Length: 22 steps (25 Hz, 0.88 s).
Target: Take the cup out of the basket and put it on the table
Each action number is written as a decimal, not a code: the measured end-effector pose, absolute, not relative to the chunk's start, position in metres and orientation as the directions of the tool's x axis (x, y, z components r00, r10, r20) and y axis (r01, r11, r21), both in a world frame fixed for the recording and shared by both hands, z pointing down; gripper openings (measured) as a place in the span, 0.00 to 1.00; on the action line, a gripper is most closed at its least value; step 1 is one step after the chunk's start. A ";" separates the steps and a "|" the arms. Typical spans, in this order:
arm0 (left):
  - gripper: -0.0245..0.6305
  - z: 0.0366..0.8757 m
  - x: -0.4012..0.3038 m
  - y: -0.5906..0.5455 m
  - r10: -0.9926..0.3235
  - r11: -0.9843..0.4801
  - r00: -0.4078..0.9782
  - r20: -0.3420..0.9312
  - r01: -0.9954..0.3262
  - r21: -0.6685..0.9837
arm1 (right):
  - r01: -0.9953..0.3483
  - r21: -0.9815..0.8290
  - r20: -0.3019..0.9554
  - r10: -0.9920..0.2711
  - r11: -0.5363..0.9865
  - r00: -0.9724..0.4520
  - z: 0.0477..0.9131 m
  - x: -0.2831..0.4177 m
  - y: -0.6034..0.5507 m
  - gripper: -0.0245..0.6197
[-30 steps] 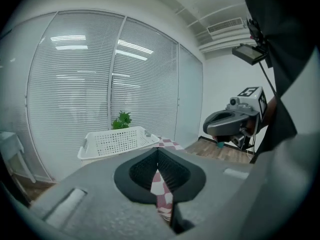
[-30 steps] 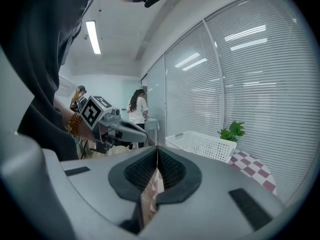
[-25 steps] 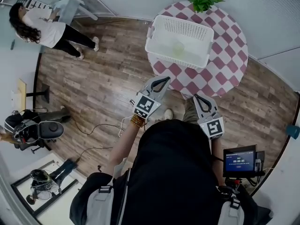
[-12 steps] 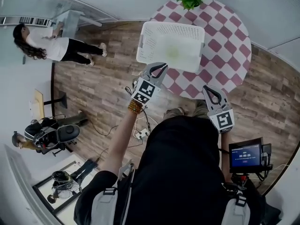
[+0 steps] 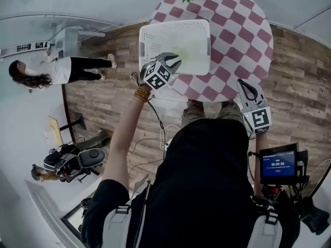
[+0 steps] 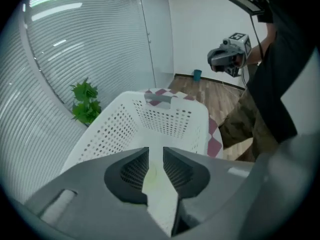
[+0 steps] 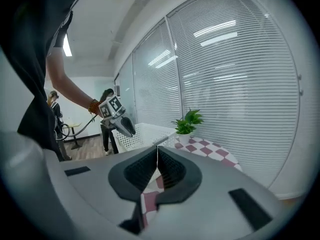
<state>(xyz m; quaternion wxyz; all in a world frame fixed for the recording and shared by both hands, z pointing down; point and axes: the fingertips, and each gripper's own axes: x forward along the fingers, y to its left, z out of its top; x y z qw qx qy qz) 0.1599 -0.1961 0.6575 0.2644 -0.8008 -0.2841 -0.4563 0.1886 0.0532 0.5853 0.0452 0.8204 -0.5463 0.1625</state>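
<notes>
White basket (image 5: 150,40) on counter (image 5: 243,30), faint pale cup (image 5: 190,48) inside, left tool (image 5: 173,61) overhead just opening, empty, right tool (image 5: 245,84) pressed together

Bare left arm (image 5: 120,141) stretched forward, well out from the torso; bead bracelet (image 5: 140,93) at the wrist. At its end the left hand-held gripper (image 5: 175,62) tips steeply downward, marker cube facing up. Its jaws have just been opening: a narrow gap between the ribbed pads (image 6: 134,170), nothing pressed between them. On the other side the right hand-held gripper (image 5: 244,84) sits close in front of the body, pointing forward, near level. Jaws together, tips touching, nothing between them. Right forearm mostly hidden behind the torso.
</notes>
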 end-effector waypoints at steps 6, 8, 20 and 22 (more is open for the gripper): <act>0.26 0.711 0.164 -0.209 0.164 -0.589 0.152 0.975 0.807 -0.027 | -0.861 -0.123 0.332 -0.838 -0.493 0.433 0.584 0.191 0.068 0.05; 0.27 0.727 0.163 -0.219 0.134 -0.578 0.103 0.986 0.816 -0.006 | -0.866 -0.127 0.337 -0.842 -0.484 0.421 0.587 0.183 0.065 0.05; 0.27 0.777 0.180 -0.231 0.120 -0.691 -0.037 0.992 0.714 0.110 | -0.826 -0.121 0.364 -0.799 -0.550 0.478 0.600 0.191 0.102 0.05; 0.29 0.781 0.183 -0.230 0.124 -0.706 -0.059 0.991 0.697 0.130 | -0.816 -0.121 0.368 -0.789 -0.565 0.492 0.600 0.196 0.110 0.05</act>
